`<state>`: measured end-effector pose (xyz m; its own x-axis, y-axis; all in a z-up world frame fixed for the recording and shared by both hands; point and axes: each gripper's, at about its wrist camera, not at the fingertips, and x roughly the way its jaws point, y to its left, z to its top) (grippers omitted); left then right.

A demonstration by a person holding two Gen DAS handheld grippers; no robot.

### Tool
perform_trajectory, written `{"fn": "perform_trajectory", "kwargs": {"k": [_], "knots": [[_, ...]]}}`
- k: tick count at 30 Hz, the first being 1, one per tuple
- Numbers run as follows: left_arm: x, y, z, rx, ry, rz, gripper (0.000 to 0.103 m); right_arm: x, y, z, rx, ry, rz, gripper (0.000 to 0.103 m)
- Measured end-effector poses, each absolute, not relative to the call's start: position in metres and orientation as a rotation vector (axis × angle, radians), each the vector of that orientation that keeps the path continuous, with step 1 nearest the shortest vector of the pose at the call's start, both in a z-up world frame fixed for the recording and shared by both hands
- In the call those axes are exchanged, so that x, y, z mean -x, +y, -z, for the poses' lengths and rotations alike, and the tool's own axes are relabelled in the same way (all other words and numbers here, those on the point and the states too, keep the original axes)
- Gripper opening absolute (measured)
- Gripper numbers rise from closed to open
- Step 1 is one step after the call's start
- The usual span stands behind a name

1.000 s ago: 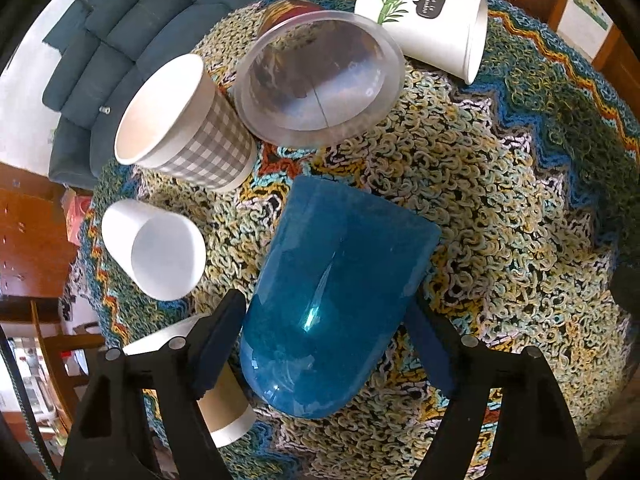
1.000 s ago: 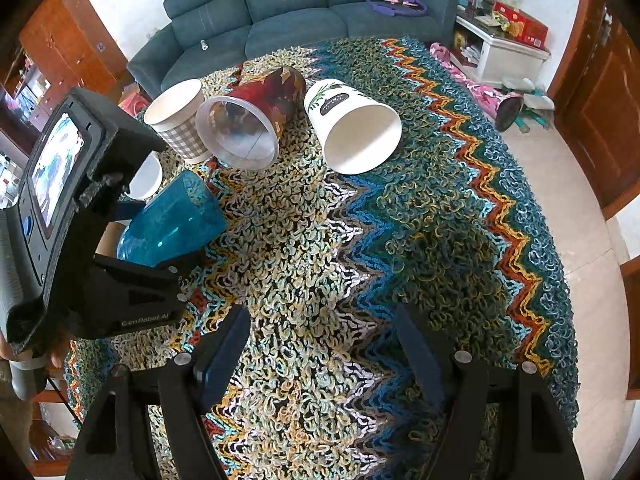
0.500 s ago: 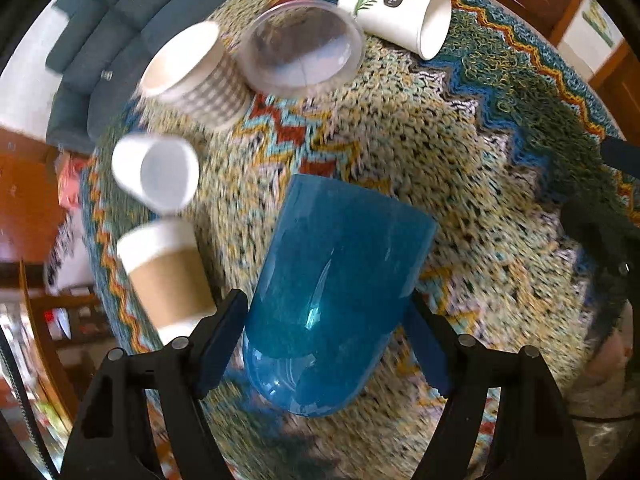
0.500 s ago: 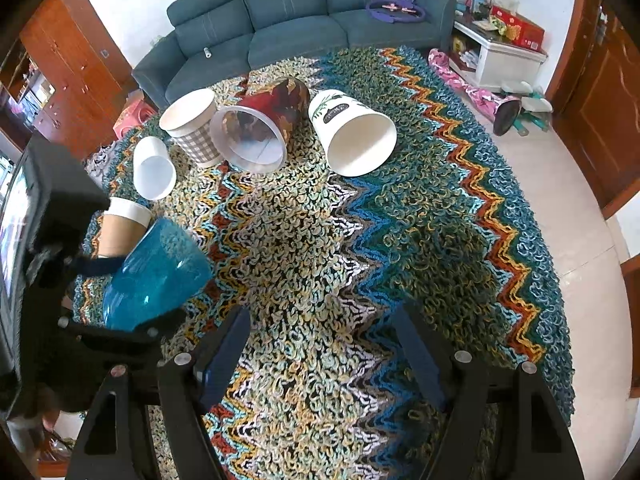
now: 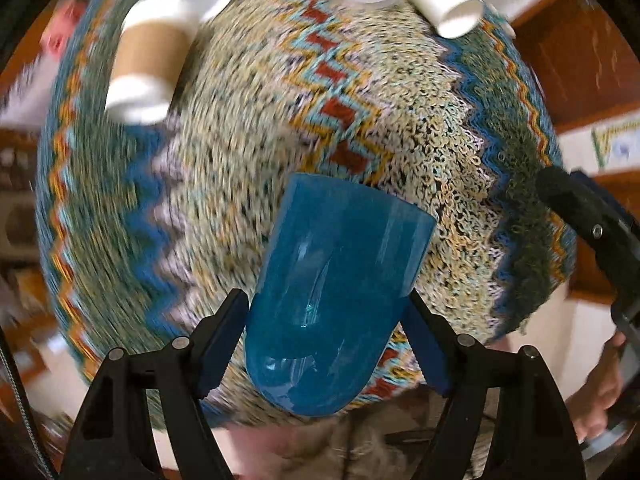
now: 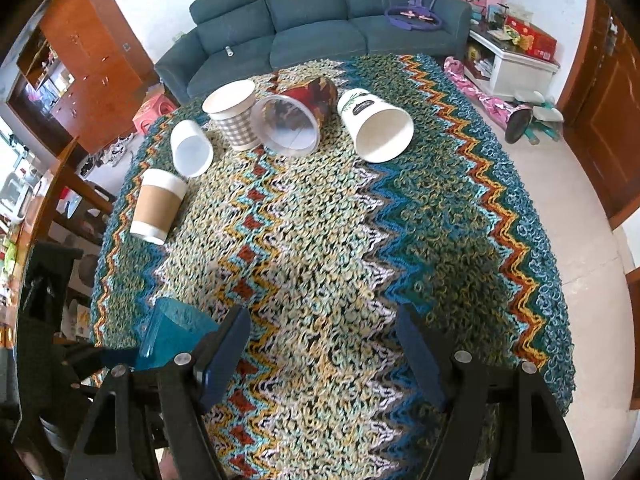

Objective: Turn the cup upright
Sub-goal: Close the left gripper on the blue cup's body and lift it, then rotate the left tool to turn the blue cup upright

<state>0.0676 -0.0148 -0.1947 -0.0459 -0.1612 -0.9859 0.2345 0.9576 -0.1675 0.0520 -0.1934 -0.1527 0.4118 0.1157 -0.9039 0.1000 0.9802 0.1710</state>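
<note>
My left gripper (image 5: 324, 328) is shut on a translucent blue cup (image 5: 332, 296), its rounded base toward the camera and its open mouth pointing away, held above the near edge of the crocheted tablecloth (image 5: 400, 140). In the right wrist view the same blue cup (image 6: 172, 332) shows at the lower left, tilted with its mouth up and away, partly behind my right gripper's left finger. My right gripper (image 6: 324, 348) stands open over the cloth with nothing between its fingers.
Several cups sit at the far side: a brown-sleeved cup (image 6: 158, 206) and a small white cup (image 6: 191, 148) lie tipped, a checked cup (image 6: 234, 118) stands upright, a clear-lidded red tub (image 6: 294, 120) and a white printed cup (image 6: 376, 126) lie on their sides. A sofa (image 6: 320, 28) stands beyond.
My left gripper has carried the blue cup back from beside the other cups to the table's near-left edge, lifting and swinging it. The right gripper has stayed open and nearly still.
</note>
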Motion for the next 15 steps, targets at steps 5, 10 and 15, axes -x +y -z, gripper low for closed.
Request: {"fn": "perform_trajectory", "kwargs": {"k": [5,10,15], "knots": [[-0.053,0.004,0.2,0.188,1.588,0.242,0.079,-0.045,-0.184,0.155,-0.192,1.165,-0.03,0.076],[-0.054,0.01,0.205,0.342,1.561,0.195,0.079,-0.041,-0.179,0.156,-0.185,1.169,-0.032,0.076],[-0.052,0.016,0.22,0.476,1.561,0.174,0.08,-0.041,-0.178,0.161,-0.192,1.187,-0.021,0.076]]}}
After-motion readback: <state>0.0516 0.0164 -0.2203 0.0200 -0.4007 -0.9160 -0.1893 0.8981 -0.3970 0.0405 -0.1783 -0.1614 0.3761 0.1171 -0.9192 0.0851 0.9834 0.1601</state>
